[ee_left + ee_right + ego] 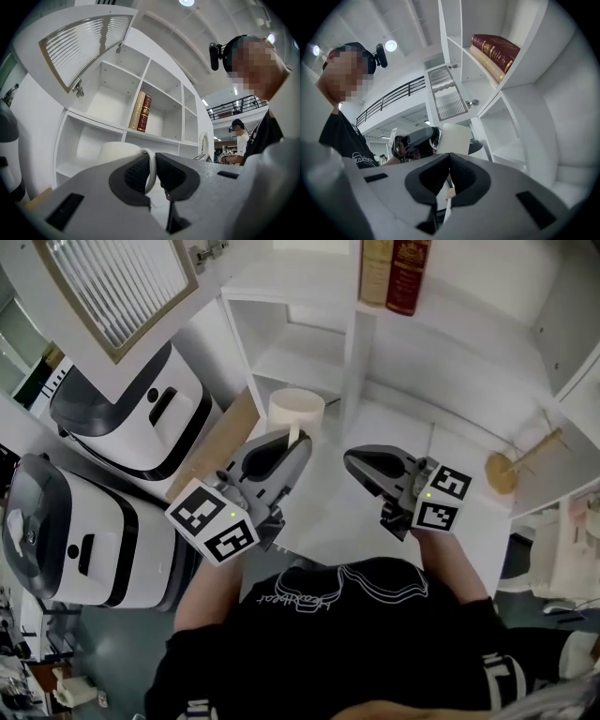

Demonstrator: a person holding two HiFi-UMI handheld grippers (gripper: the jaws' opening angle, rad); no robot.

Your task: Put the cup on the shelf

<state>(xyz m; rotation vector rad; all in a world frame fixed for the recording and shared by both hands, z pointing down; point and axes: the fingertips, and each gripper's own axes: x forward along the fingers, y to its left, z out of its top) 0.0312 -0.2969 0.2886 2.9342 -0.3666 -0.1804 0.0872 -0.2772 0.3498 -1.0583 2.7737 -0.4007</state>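
A cream-white cup (296,412) hangs in front of the lower left compartment of the white shelf unit (349,371). My left gripper (292,444) is shut on the cup's thin loop handle (151,169), with the cup's body (119,151) just beyond the jaws in the left gripper view. My right gripper (356,459) hovers to the right of the cup over the white counter, jaws together with nothing between them. In the right gripper view the cup (456,138) and the left gripper (412,140) show past the right gripper (449,160).
Two books (397,274) stand in an upper compartment. A louvred cabinet door (122,287) hangs open at upper left. Two white and black rice cookers (131,413) (75,531) sit at the left. A wooden stand (506,471) lies on the counter at the right.
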